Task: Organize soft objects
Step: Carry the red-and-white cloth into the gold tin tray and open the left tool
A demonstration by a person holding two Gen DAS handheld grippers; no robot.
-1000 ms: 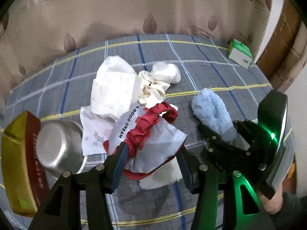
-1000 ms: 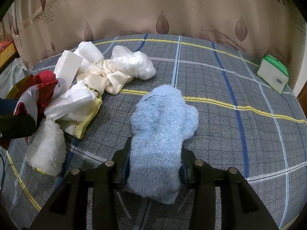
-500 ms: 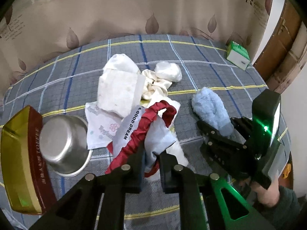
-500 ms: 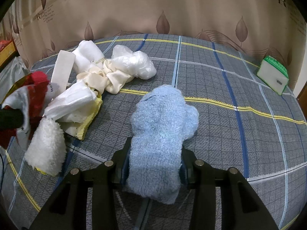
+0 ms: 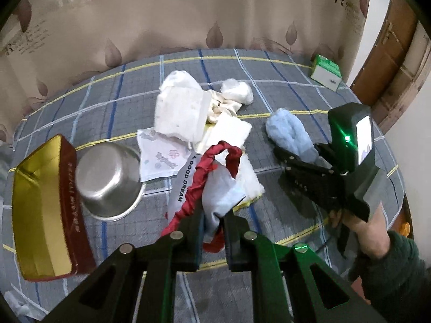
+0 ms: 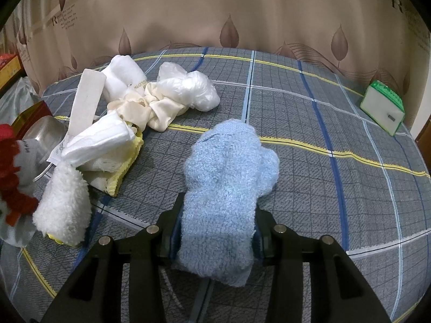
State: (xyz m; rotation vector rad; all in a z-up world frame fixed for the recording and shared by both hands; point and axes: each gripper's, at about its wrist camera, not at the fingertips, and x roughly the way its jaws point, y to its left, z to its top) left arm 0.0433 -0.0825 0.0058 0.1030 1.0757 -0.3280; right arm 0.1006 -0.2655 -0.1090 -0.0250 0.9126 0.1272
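My left gripper point(image 5: 212, 222) is shut on a grey sleep mask with a red ruffled band point(image 5: 212, 177), lifted off the checked cloth. The mask point(image 6: 12, 185) also shows at the left edge of the right wrist view. My right gripper point(image 6: 215, 228) is shut on a fluffy light-blue sock point(image 6: 226, 185) that rests on the cloth. The same sock point(image 5: 288, 134) and the right gripper point(image 5: 299, 158) appear at the right in the left wrist view. A pile of white and cream soft items point(image 6: 129, 113) lies between them, with a white fleecy piece point(image 6: 64, 202) at its near end.
A steel bowl point(image 5: 107, 180) and a red-and-gold box point(image 5: 43, 210) sit at the left. A green-and-white pack point(image 6: 382, 107) stands at the far right by the curtain. A hand and dark sleeve point(image 5: 377, 247) hold the right gripper. A yellow-edged cloth point(image 6: 124, 172) lies under the pile.
The left gripper closed on the red-banded mask and lifted it back from the pile. The right gripper stayed still on the blue sock.
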